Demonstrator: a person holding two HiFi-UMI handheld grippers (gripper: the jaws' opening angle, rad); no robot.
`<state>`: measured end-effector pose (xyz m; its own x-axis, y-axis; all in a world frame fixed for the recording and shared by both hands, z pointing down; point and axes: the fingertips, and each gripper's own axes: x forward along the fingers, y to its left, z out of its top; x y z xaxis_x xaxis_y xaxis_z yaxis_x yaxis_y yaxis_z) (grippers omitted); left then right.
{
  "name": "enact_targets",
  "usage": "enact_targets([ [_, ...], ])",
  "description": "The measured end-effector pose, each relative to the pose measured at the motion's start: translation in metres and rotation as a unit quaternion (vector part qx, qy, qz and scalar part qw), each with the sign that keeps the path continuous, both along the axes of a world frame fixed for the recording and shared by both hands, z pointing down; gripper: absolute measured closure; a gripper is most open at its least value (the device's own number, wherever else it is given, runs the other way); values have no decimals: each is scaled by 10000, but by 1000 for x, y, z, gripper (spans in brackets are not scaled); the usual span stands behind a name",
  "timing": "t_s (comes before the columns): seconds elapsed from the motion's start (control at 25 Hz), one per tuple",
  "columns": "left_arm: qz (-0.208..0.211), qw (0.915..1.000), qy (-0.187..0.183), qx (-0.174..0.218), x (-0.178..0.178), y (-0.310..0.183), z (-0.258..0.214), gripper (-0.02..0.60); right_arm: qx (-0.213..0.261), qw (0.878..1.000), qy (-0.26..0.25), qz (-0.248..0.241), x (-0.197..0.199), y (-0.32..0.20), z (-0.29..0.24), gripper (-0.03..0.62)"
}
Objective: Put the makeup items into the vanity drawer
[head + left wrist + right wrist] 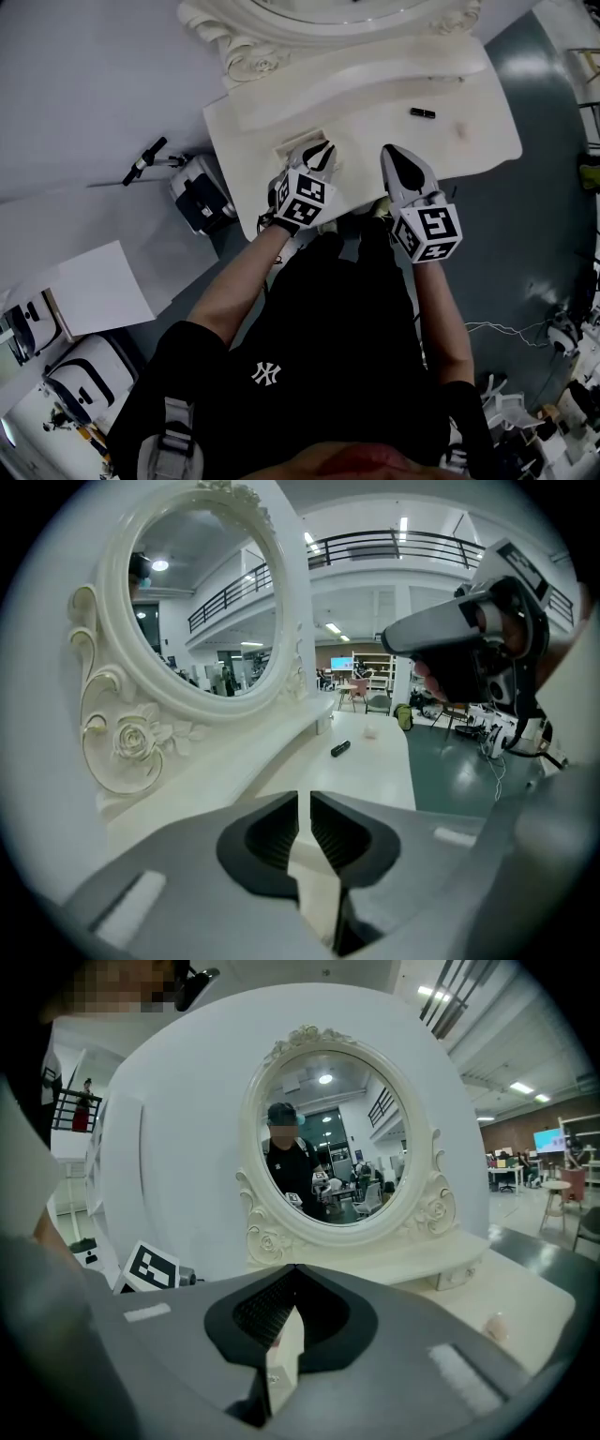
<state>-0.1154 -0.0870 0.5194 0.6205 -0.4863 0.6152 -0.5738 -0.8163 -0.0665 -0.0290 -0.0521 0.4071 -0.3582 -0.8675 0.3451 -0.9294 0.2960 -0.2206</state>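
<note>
I see both tongs held over the near edge of the cream vanity surface (375,127), and neither one carries any makeup. The left gripper (315,150) points toward the raised shelf under the oval mirror (202,602). In its own view the tongs (305,799) stand a narrow slit apart, with only the pale surface visible through the gap and nothing between them. The right gripper (394,156) is just beside it, to its right. In the right gripper view its tongs (295,1271) are pressed together at the tips and pinch nothing. The marker cube (150,1267) of the left gripper shows low at the left of that view. The makeup items lie on the surface, well apart from both grippers and toward the far right part. One is a small black tube (422,113), lying flat, which I also see ahead in the left gripper view (340,748). The other is a small pale item (461,129), near the tube and a little farther right; it is too small for me to say what it is. A little drawer front (457,1276) with a knob sits in the end of the raised shelf, and it looks closed. The mirror (328,1138) reflects a person in a dark top.
</note>
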Motion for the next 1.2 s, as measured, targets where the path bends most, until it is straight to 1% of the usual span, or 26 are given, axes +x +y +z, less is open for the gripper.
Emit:
enact_targets([
  [0.16, 232, 9995, 184, 54, 25, 2, -14, 548, 26, 9997, 19, 255, 20, 5, -2, 572],
  [0.32, 447, 9984, 317, 127, 55, 3, -27, 574, 15, 9989, 38, 460, 44, 9, -1, 572],
  [0.52, 656, 9970, 361, 176, 97, 4, -34, 581, 7, 9984, 12, 569, 77, 9, 1, 572],
  [0.68, 784, 9960, 390, 174, 139, 2, -35, 581, -40, 9980, -45, 622, 110, 4, 8, 572],
  [0.8, 923, 9951, 290, 177, 172, -2, -30, 581, -89, 9982, -74, 594, 134, -4, 15, 572],
  [0.96, 1168, 9928, 56, 243, 217, -10, -17, 581, -167, 9983, -129, 534, 170, -17, 27, 572],
  [1.2, 1400, 9890, -412, 228, 262, -26, 13, 581, -328, 9983, -235, 426, 212, -33, 51, 572],
])
